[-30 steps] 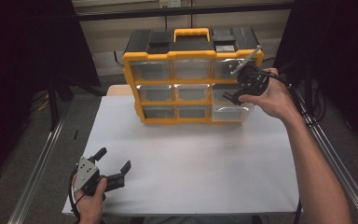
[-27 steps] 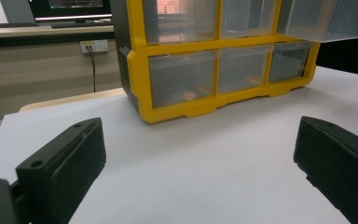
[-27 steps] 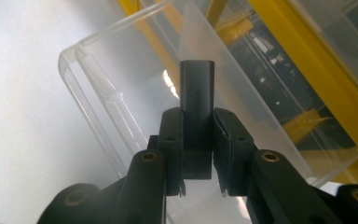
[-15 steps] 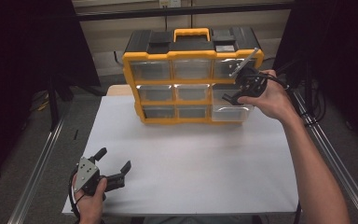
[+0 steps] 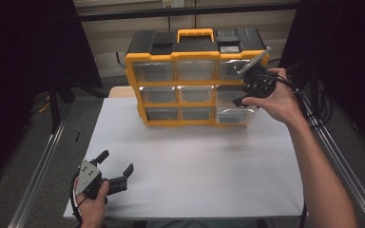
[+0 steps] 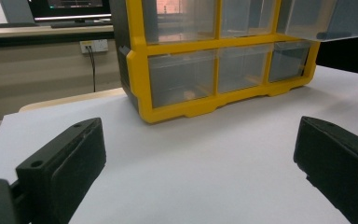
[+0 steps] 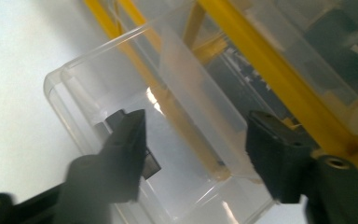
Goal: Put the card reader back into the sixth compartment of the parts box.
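A yellow organizer (image 5: 180, 83) with clear drawers stands at the back of the white table; the left gripper view shows the organizer (image 6: 186, 100) from low down. One clear drawer (image 5: 235, 115) is pulled out of its right column. My right gripper (image 5: 241, 97) hovers over that drawer (image 7: 98, 93). The right gripper's (image 7: 198, 128) jaws have just been opening and stand apart with nothing between them. A small black piece (image 7: 151, 165) lies in the drawer under its left jaw. My left gripper (image 5: 116, 162) rests open near the table's front left corner, and in its own view the left gripper (image 6: 200, 135) holds nothing.
White paper (image 5: 195, 161) covers the table between the organizer and the front edge. Metal rails (image 5: 38, 175) run along both sides. Dark stands and cables (image 5: 318, 104) crowd the right of the organizer.
Both hands keep their places. The high view is too small to show any difference at the right jaws.
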